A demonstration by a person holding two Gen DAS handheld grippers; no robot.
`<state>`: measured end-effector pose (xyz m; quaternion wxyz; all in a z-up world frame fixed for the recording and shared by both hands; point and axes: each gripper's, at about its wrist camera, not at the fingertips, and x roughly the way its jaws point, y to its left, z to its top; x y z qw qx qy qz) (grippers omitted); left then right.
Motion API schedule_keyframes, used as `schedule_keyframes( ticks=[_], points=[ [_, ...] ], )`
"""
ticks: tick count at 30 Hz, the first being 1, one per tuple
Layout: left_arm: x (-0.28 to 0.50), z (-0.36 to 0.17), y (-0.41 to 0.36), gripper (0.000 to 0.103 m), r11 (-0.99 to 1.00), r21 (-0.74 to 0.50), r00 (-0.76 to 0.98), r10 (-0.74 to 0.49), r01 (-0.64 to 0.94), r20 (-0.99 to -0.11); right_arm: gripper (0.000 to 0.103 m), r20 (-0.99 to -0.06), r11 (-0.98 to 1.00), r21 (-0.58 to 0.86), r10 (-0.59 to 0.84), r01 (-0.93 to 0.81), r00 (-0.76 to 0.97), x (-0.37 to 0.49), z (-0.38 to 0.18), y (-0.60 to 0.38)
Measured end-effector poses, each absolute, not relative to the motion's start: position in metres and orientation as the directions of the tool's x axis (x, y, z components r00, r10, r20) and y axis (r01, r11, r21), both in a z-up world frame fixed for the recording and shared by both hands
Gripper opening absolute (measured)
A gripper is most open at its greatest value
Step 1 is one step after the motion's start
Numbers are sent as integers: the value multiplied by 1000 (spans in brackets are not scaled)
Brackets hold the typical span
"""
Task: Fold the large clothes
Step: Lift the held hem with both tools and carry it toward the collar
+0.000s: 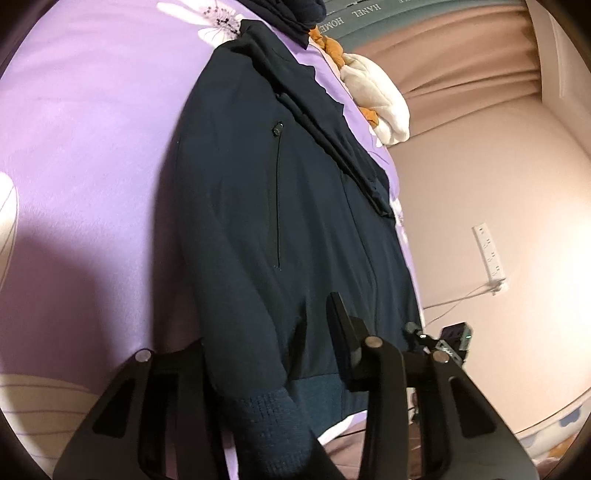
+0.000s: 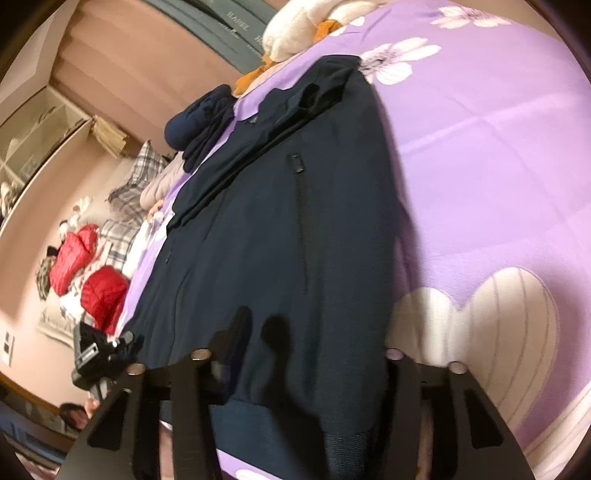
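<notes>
Purple flowered bedspread (image 1: 92, 155), headboard band (image 1: 354, 16) lettered "HANEL HOME", navy jacket (image 1: 258, 206) spread flat on it, left gripper (image 1: 273, 343) and right gripper (image 2: 306, 354) each clamped on jacket hem.

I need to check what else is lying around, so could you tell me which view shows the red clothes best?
The right wrist view: the red clothes lie in a heap with plaid fabric beyond the far side of the jacket, small but unobstructed. The left wrist view does not show them, only the jacket on the purple bedspread.
</notes>
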<state>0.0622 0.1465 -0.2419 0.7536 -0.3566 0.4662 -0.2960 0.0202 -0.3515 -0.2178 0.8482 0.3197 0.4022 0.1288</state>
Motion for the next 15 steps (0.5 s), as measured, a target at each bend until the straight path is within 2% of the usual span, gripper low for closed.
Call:
schedule_keyframes(
  ticks=[2, 4, 6, 10, 13, 15],
  points=[
    [64, -241, 146, 37, 570, -814, 385, -780, 111, -494, 35, -601, 755, 654, 474, 55, 644, 19, -220, -354],
    [67, -240, 145, 32, 582, -807, 378, -772, 98, -511, 30, -609, 760, 646, 463, 64, 644, 19, -220, -354],
    [72, -244, 146, 15, 608, -792, 372, -749, 56, -549, 27, -612, 766, 639, 456, 64, 646, 18, -220, -354],
    [74, -243, 145, 13, 619, -785, 379, -730, 14, -569, 22, -629, 772, 629, 438, 89, 642, 20, -218, -352],
    [70, -233, 139, 13, 662, -749, 401, -693, 27, -599, 18, -641, 796, 598, 407, 91, 650, 19, -211, -345],
    [66, -226, 137, 10, 664, -745, 423, -692, 56, -585, 16, -625, 798, 598, 408, 73, 666, 16, -204, -342]
  ],
)
